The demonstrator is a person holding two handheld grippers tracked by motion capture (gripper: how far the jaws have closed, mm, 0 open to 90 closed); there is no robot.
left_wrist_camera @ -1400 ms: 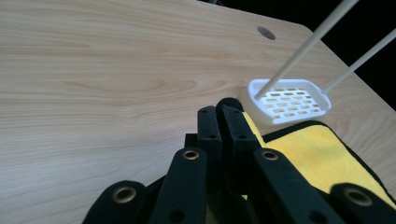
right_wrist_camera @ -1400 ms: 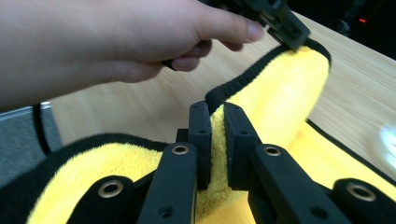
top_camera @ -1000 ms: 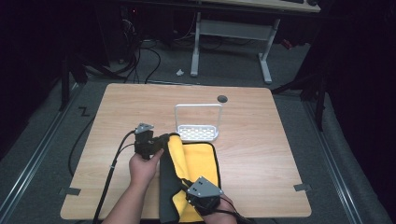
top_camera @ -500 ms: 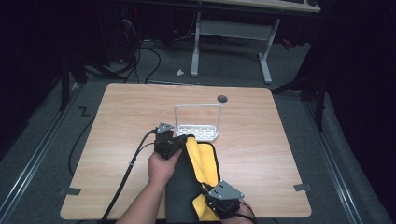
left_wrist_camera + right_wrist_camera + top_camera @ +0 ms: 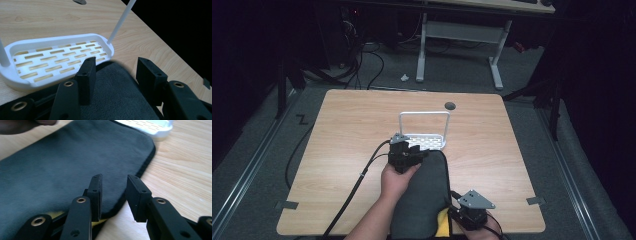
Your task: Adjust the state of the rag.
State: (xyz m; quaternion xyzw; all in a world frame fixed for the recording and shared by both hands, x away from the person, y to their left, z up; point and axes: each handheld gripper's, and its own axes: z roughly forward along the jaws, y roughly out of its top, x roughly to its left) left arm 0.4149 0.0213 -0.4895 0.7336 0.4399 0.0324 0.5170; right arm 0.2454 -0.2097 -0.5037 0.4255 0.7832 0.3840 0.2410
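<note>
A dark grey cloth (image 5: 424, 195) lies folded on the wooden table (image 5: 347, 125), dark side up. A strip of its yellow underside (image 5: 443, 225) peeks out at the near right corner. My left gripper (image 5: 419, 153) hovers open over the cloth's far end (image 5: 117, 95), beside a white slotted tray (image 5: 62, 40) with a wire handle. At the cloth's near right edge (image 5: 62, 162) my right gripper (image 5: 453, 214) stands open, one jaw over the hem and the other over bare wood. Nothing is pinched in either.
The white tray (image 5: 424, 142) stands just beyond the cloth, its hoop handle upright. A round cable hole (image 5: 450, 105) sits near the table's far edge. Tape marks (image 5: 536, 201) lie at the near corners. A cable trails off the left gripper toward the table's front.
The left gripper has carried the cloth's edge rightward and laid it over, hiding the yellow side. It now stands open. The right gripper has shifted slightly right.
</note>
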